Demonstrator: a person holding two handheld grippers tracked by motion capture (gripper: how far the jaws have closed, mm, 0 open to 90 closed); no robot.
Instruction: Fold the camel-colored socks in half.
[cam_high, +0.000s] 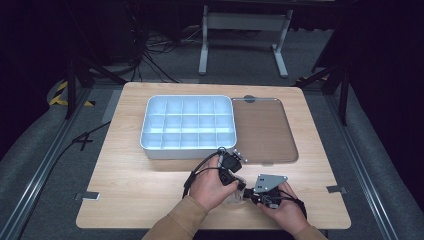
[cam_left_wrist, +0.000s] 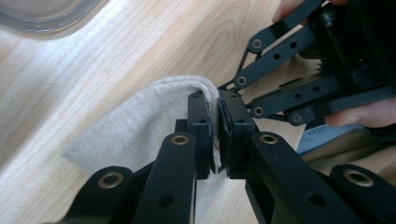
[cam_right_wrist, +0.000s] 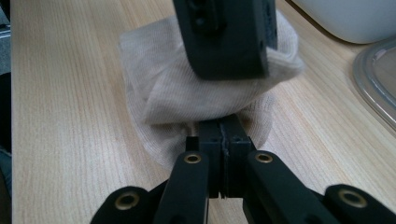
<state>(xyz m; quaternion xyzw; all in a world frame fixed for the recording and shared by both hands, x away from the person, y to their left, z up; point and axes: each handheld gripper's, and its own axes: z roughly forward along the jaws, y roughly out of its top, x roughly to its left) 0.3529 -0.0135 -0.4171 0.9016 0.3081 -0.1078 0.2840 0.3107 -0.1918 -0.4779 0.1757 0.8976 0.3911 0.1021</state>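
Wooden surface (cam_high: 150, 190), near edge: beige cloth pinched between two claws, compartment tray and lid behind.

Dark floor, cables and a stand's legs are seen beyond the far edge. The cloth (cam_right_wrist: 187, 93) lies close to the near edge, right of centre, bunched rather than flat, so no clear long axis can be read. It is gripped by both claws at once: the left claw (cam_left_wrist: 218, 116) is closed on a raised fold at the cloth's top, the right claw (cam_right_wrist: 223, 140) is closed on its lower hem, jaws meeting on the fabric. Both hands sit equally near, touching distance apart; any spreading would be made by drawing them away from each other along the near edge. The white divided tray (cam_high: 188, 127) and clear lid (cam_high: 262, 130) lie toward the far edge, well apart from the cloth. No writing or brand can be read.
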